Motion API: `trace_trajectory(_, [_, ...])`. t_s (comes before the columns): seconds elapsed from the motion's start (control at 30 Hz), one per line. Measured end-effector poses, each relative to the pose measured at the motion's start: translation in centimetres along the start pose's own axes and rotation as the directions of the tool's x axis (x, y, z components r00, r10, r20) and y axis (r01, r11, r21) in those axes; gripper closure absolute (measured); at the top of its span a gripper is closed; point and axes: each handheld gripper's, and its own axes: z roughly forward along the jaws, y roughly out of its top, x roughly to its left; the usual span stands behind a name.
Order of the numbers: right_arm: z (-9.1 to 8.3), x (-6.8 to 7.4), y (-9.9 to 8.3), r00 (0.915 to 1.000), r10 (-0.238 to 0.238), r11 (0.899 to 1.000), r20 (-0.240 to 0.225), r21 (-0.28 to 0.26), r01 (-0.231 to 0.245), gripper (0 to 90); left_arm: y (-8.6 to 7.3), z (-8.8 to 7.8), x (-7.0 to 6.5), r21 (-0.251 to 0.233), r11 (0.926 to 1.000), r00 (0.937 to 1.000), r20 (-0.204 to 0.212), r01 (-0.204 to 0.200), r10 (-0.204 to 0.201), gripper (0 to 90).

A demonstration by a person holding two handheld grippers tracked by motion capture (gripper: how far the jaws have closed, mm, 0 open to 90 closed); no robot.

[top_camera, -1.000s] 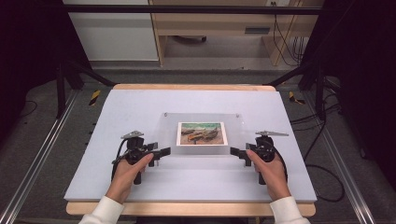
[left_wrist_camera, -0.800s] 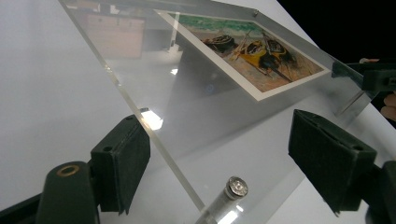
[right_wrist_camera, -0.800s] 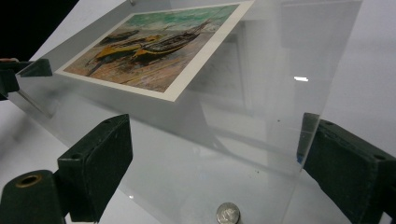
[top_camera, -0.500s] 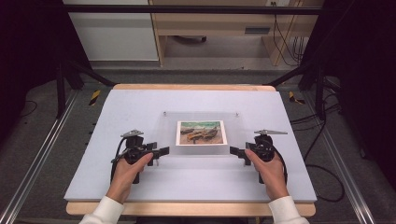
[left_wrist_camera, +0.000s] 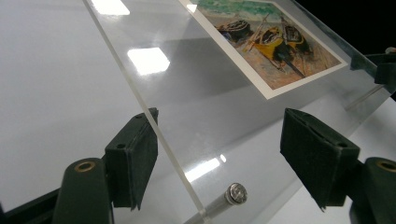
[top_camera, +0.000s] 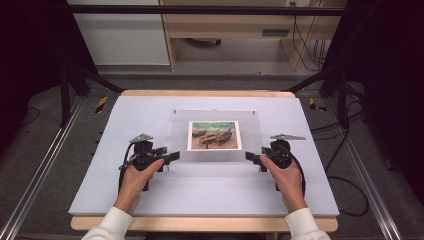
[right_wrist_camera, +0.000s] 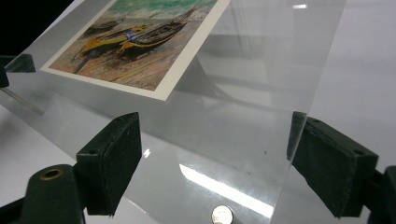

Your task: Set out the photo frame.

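Nearest, the left gripper (top_camera: pixel 170 158) and right gripper (top_camera: pixel 251 157) flank the near corners of the clear acrylic picture frame (top_camera: pixel 218 161). Jaws of both have just been closing; each pair straddles a corner, pads not yet pressing, grip loose. The frame rests mid-table on the white foam board (top_camera: pixel 150 110). Inside, farther back, lies a white-bordered print of beached boats (top_camera: pixel 214 135).
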Motion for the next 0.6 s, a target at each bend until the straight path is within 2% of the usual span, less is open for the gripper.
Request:
trace_trajectory(0.07, [0.4, -0.1, 0.5, 0.9996, -0.025, 1.000, 0.008, -0.014, 0.025, 19.0, 0.4, 0.2, 0.2, -0.007, 0.9999, 0.9999, -0.010, -0.008, 0.008, 28.6])
trace_trajectory(0.33, [1.0, -0.5, 1.4, 0.9970, -0.053, 0.997, 0.056, -0.056, 0.056, 21.2, 1.6, 1.3, 0.5, -0.027, 0.9978, 0.9975, -0.040, -0.060, 0.059, 30.6])
trace_trajectory(0.4, [1.0, -0.6, 1.4, 0.9962, -0.061, 0.996, 0.063, -0.056, 0.064, 21.4, 1.5, 1.2, 0.4, -0.029, 0.9972, 0.9968, -0.042, -0.069, 0.068, 30.6])
trace_trajectory(0.47, [0.8, -0.4, 1.2, 0.9955, -0.065, 0.996, 0.069, -0.061, 0.070, 22.6, 1.3, 1.0, 0.4, -0.038, 0.9976, 0.9977, -0.038, -0.059, 0.057, 33.3])
trace_trajectory(0.6, [0.6, 0.0, 1.0, 0.9936, -0.080, 0.994, 0.079, -0.063, 0.085, 23.6, 0.7, 0.4, 0.0, -0.043, 0.9958, 0.9954, -0.055, -0.081, 0.078, 34.3])
